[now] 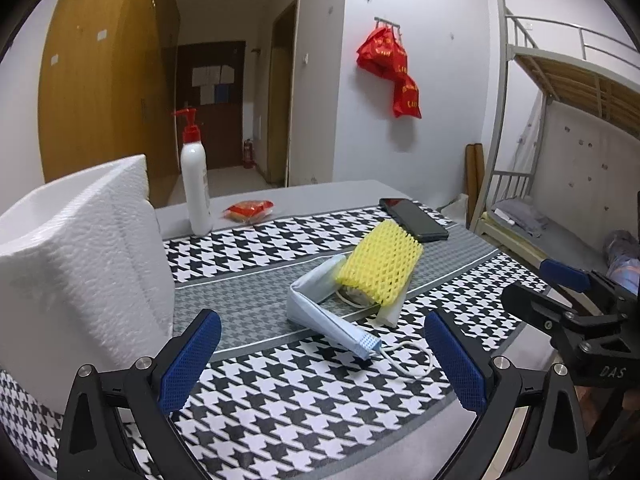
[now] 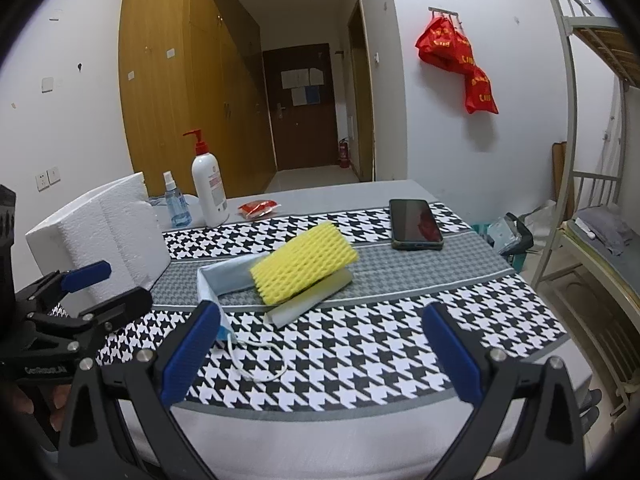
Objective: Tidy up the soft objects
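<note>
A yellow foam net sleeve (image 1: 380, 266) (image 2: 304, 262) lies on the houndstooth cloth, over a pale foam sheet (image 2: 308, 300) and a folded light-blue face mask (image 1: 320, 312) (image 2: 224, 276) with a white ear loop (image 1: 408, 356). A white foam box (image 1: 80, 260) (image 2: 104, 232) stands at the left. My left gripper (image 1: 322, 360) is open and empty, just short of the mask. My right gripper (image 2: 320, 354) is open and empty, near the mask's end. The right gripper also shows in the left wrist view (image 1: 568, 300); the left one in the right wrist view (image 2: 88, 284).
A white pump bottle (image 1: 196, 184) (image 2: 209, 188), a blue spray bottle (image 2: 175, 204), a red snack packet (image 1: 249, 210) (image 2: 258, 207) and a black phone (image 1: 416, 220) (image 2: 416, 224) lie at the table's back. A bunk bed (image 1: 560, 160) stands to the right.
</note>
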The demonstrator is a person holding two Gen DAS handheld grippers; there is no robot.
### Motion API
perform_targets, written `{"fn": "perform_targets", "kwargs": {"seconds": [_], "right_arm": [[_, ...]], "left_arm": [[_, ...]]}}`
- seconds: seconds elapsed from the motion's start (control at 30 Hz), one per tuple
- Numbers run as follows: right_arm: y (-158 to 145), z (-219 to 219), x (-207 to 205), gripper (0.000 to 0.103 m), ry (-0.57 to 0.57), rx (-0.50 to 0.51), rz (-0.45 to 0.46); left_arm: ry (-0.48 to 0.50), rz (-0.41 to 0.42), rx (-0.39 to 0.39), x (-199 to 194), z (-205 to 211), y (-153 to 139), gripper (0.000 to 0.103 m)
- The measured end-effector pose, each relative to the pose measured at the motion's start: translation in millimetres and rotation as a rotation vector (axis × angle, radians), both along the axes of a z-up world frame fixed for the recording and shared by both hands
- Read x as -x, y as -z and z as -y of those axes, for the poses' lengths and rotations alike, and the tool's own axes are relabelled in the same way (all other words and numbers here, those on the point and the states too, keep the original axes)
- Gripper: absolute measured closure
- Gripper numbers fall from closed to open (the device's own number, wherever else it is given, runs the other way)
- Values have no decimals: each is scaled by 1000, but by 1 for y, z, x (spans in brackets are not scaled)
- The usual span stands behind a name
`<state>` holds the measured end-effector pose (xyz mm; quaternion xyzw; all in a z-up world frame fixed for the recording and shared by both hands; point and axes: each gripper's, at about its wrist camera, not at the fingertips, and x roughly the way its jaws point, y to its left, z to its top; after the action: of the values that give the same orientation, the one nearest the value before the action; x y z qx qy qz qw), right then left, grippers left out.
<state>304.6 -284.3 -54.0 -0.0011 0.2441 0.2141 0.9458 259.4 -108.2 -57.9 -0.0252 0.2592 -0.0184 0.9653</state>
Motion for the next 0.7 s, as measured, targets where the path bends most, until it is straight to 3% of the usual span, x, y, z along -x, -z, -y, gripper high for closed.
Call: {"fn": "perform_targets", "kwargs": {"seconds": [0.7], "right_arm": [[7, -18, -43, 1, -51, 30, -74]], "left_arm": [[-62, -151, -29, -61, -5, 16, 1]]}}
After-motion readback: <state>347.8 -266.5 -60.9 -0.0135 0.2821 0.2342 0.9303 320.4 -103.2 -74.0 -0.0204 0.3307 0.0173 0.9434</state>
